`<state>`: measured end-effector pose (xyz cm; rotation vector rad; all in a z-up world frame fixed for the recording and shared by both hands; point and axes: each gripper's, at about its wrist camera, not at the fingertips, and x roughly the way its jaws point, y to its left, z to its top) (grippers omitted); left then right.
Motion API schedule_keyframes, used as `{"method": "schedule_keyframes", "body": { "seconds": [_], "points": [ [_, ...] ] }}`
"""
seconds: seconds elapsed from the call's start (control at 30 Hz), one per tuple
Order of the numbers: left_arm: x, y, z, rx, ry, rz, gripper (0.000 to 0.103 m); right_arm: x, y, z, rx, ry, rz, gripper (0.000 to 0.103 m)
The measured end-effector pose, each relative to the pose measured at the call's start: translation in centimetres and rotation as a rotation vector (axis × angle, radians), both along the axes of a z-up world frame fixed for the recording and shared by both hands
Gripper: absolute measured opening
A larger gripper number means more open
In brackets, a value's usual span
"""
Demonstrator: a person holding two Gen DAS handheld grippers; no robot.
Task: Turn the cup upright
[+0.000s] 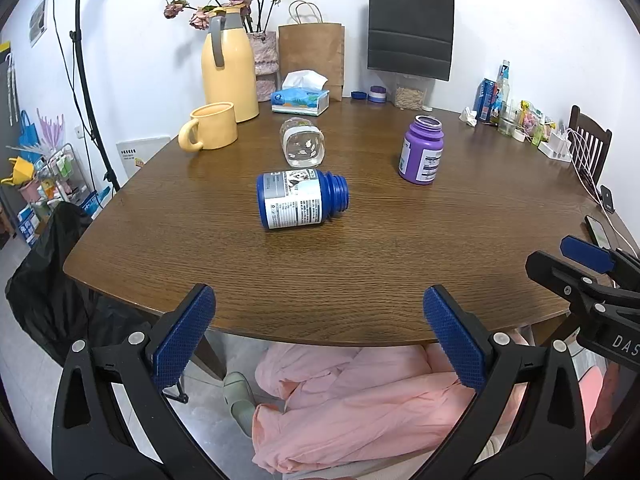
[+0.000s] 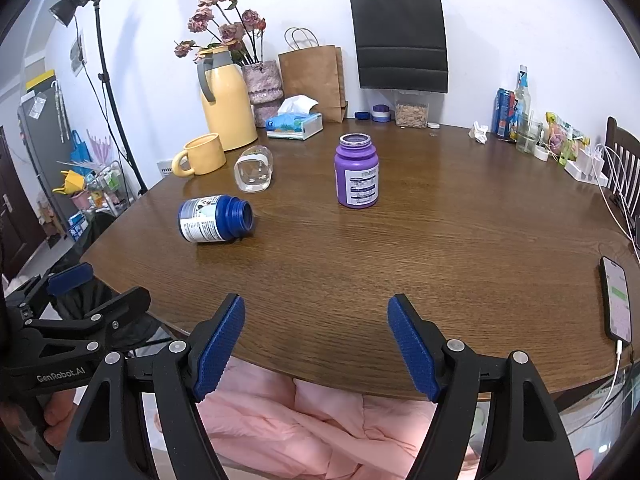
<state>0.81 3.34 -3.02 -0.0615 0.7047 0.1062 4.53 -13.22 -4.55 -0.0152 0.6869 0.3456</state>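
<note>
Left wrist view, claw: the left claw (image 1: 319, 334) is standing wide, holding nothing, hovering at the near edge of the surface (image 1: 360, 264).
Left wrist view, cup: the clear cup (image 1: 301, 142) is lying on its side far ahead of the claw, behind the blue bottle (image 1: 298, 199), which is also lying down.
Left wrist view, advice: I think the claw should be passing the blue bottle and closing on the cup's wall, then turning it slowly so the glass is not slipping.
Right wrist view, claw: the right claw (image 2: 316, 346) is also gaping wide and empty.
Right wrist view, cup: the cup (image 2: 255, 169) is lying ahead and to the left; the purple bottle (image 2: 357, 171) is standing upright straight ahead.
Right wrist view, room: a yellow mug (image 2: 199, 155) and a yellow jug (image 2: 226, 98) are standing beyond the cup, a phone (image 2: 616, 298) is lying at the right.
</note>
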Motion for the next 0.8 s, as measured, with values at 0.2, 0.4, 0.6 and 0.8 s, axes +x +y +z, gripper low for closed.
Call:
{"method": "schedule_keyframes", "body": {
  "seconds": [0.2, 0.4, 0.6, 0.8],
  "points": [
    [-0.01, -0.02, 0.01, 0.0, 0.0, 0.001, 0.103, -0.03, -0.08, -0.2, 0.001, 0.001, -0.003, 0.078],
    [-0.1, 0.08, -0.06, -0.004, 0.004, 0.003, 0.103, -0.02, -0.07, -0.3, -0.001, 0.001, -0.002, 0.078],
    [-0.07, 0.07, -0.07, -0.005, 0.006, 0.004, 0.103, -0.02, -0.06, -0.3, -0.002, 0.002, -0.002, 0.078],
    [0.05, 0.11, -0.14, -0.003, 0.008, 0.001, 0.103, -0.09, 0.03, -0.53, -0.001, 0.004, -0.002, 0.078]
  ]
}}
